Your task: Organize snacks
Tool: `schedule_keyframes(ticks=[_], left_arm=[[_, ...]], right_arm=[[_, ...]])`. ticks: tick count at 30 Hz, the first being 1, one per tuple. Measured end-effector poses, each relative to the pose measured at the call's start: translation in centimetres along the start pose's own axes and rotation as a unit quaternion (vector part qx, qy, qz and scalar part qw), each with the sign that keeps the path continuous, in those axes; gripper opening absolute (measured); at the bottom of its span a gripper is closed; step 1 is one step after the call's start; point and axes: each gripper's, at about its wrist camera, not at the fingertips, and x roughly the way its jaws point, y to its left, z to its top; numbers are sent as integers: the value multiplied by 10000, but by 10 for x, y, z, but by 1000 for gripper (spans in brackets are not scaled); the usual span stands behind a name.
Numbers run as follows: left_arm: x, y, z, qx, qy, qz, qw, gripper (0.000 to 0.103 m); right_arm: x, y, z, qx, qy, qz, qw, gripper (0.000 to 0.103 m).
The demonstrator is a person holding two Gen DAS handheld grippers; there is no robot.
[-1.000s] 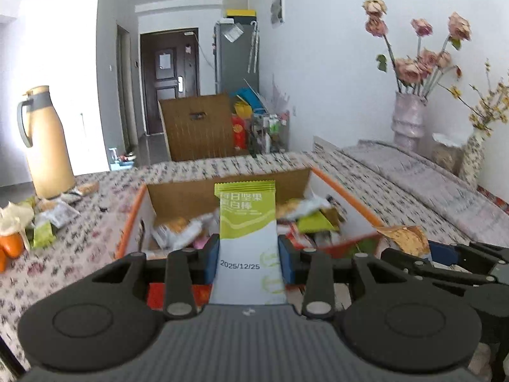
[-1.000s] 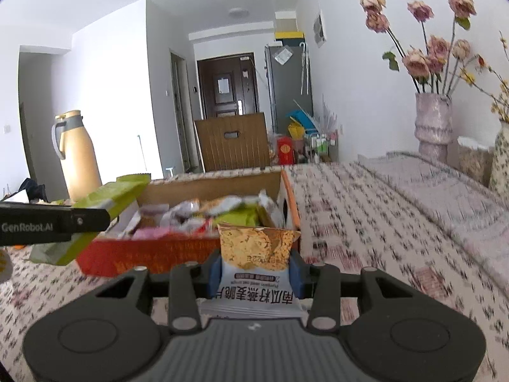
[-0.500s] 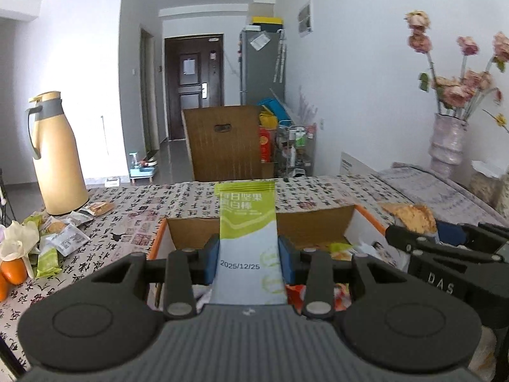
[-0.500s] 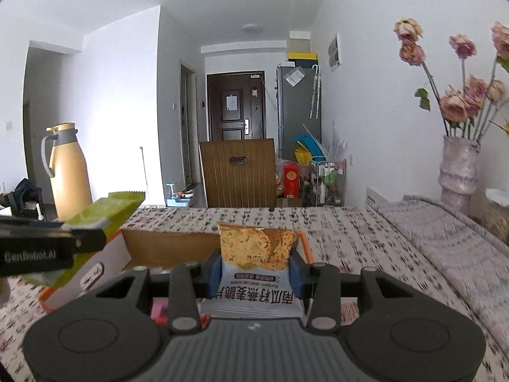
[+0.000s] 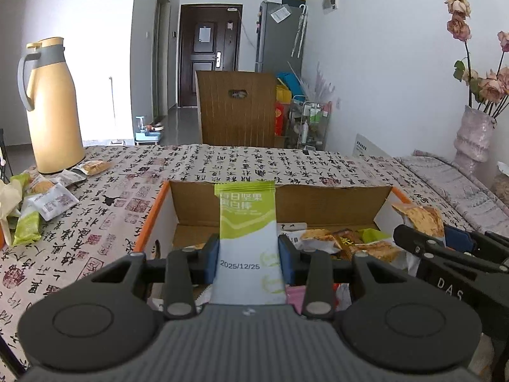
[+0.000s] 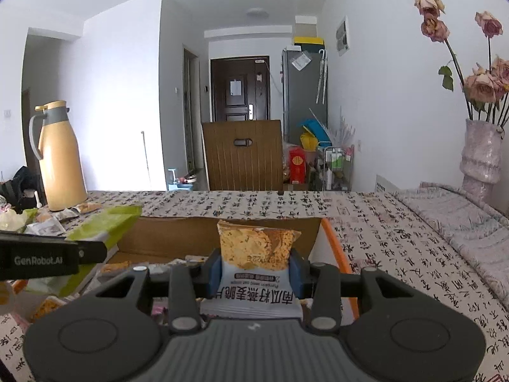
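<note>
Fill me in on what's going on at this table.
A person is sorting snacks with two handheld grippers. The left gripper is clamped on a green-and-white snack bar, and the right gripper on an oat crisp packet. Both hang above the open cardboard box, which already holds other packets. More loose snacks lie on the tablecloth near the yellow thermos jug.

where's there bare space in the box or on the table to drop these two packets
Inside the cardboard box, the floor along the back wall looks bare; its near and right parts are heaped with snacks. The tablecloth beyond the box is free. It is crowded beside the thermos, where loose packets lie.
</note>
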Motion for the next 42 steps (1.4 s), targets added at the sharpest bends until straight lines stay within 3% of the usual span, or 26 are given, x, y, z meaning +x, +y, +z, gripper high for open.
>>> schedule_keyframes(ticks=[3, 4, 5, 6, 7, 9, 10, 23, 33, 42], left_arm=[[-4, 3, 0, -73, -104, 14, 9999, 54], [-6, 3, 0, -99, -153, 25, 9998, 68], [-8, 4, 0, -139, -232, 64, 9996, 90], [-11, 5, 0, -195, -325, 140, 9992, 100], [-13, 6, 0, -242, -414, 228, 9986, 103], [-14, 8, 1, -322, -425, 246, 9983, 103], [-12, 9, 1, -358, -369, 197, 9985, 103], [-23, 6, 6, -369, -333, 239, 9985, 103], [-70, 9, 16, -353, -615, 225, 9972, 103], [-114, 15, -1, -325, -663, 49, 9973, 103]], right_arm=[[-2, -1, -3, 35, 14, -17, 10000, 42], [-2, -2, -4, 34, 20, -40, 10000, 44], [-3, -3, -4, 44, 18, -71, 10000, 50], [-4, -4, -5, 72, -1, -102, 9999, 60], [-6, -5, -5, 98, -21, -117, 9999, 67], [-8, -8, -4, 159, -84, -147, 9997, 101], [-10, -9, -4, 192, -128, -130, 9997, 103], [-17, -6, 4, 177, -89, -41, 9998, 103], [-63, 5, 16, -17, -374, -7, 9993, 103], [-116, 11, 3, -79, -453, 123, 9989, 103]])
